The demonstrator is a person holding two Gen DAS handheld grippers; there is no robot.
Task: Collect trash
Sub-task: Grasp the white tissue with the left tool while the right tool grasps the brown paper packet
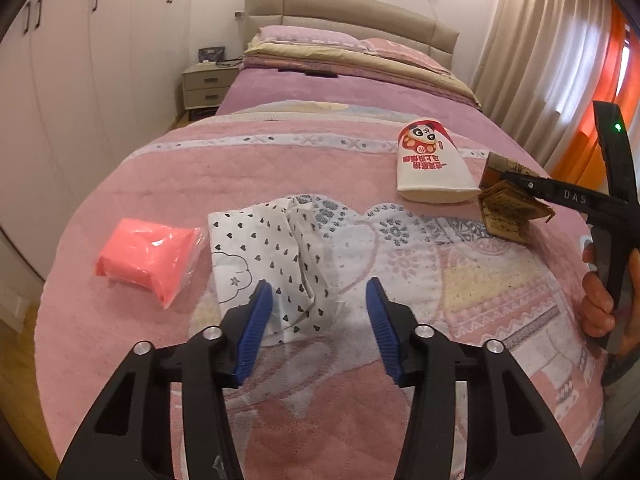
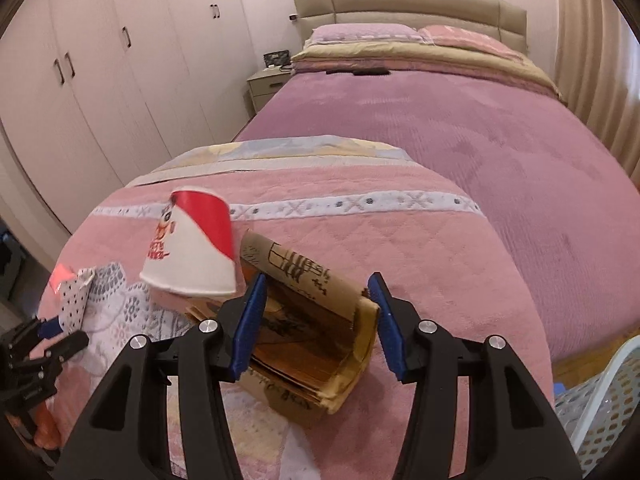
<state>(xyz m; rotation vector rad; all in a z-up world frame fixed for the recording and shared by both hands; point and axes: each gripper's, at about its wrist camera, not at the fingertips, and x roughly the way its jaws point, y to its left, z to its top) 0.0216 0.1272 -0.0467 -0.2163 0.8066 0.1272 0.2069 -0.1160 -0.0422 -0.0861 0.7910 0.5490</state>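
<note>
Several pieces of trash lie on the pink blanket point(image 1: 320, 420) at the foot of the bed. A white wrapper with black hearts point(image 1: 276, 256) lies between my left gripper's point(image 1: 318, 300) open blue fingers. A pink plastic packet point(image 1: 148, 258) lies to its left. A red and white paper cup with a panda point(image 1: 430, 164) lies on its side at the right. My right gripper point(image 2: 318, 294) is open around a folded brown paper bag point(image 2: 308, 328), beside the cup point(image 2: 192, 252). The right gripper also shows in the left wrist view point(image 1: 520, 188).
The bed point(image 2: 460, 140) runs back to folded bedding, pillows and a beige headboard point(image 1: 348, 16). White wardrobes point(image 1: 80, 80) line the left wall, with a nightstand point(image 1: 208, 84). Curtains point(image 1: 532, 48) hang at the right. A white mesh basket point(image 2: 600, 404) stands at the lower right.
</note>
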